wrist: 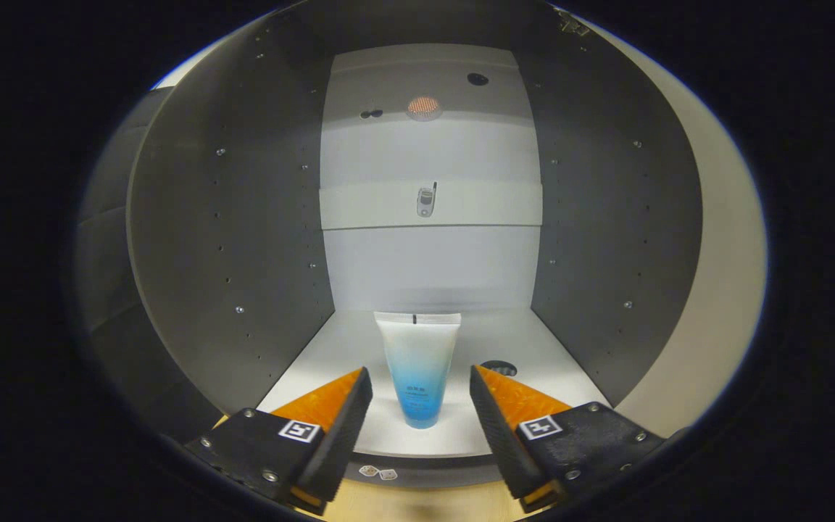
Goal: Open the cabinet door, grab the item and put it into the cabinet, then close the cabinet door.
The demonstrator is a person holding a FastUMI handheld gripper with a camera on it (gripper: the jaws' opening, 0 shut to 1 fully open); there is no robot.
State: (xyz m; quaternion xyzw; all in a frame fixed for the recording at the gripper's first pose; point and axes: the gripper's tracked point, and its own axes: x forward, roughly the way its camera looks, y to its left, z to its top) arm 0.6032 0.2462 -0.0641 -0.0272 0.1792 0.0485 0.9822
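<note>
The tongs (421, 391) stand wide open, their orange wedge fingers (330, 399) with ribbed black pads holding nothing. A smooth white-to-blue tapered tube (418, 366) stands cap-down between and just beyond the tips, on the matte white shelf (330, 348) of the open cabinet (243, 239). There is free shelf on both sides of the tube, out to the dark grey walls.

We see the tube (419, 366) white at its crimped top, fading into bright blue toward its cap, with a small dark mark at the top edge; our gripper (421, 395) has orange fingers (334, 399) faced with black ribbed pads, spread apart on either side of the tube, and black bodies carrying white squares with black marker patterns; the cabinet (243, 239) has dark grey side walls dotted with small holes, a pale white back panel and a white floor; an orange dotted disc (424, 107) glows near its top; a strip of light wood (417, 504) lies below the cabinet's edge.
</note>
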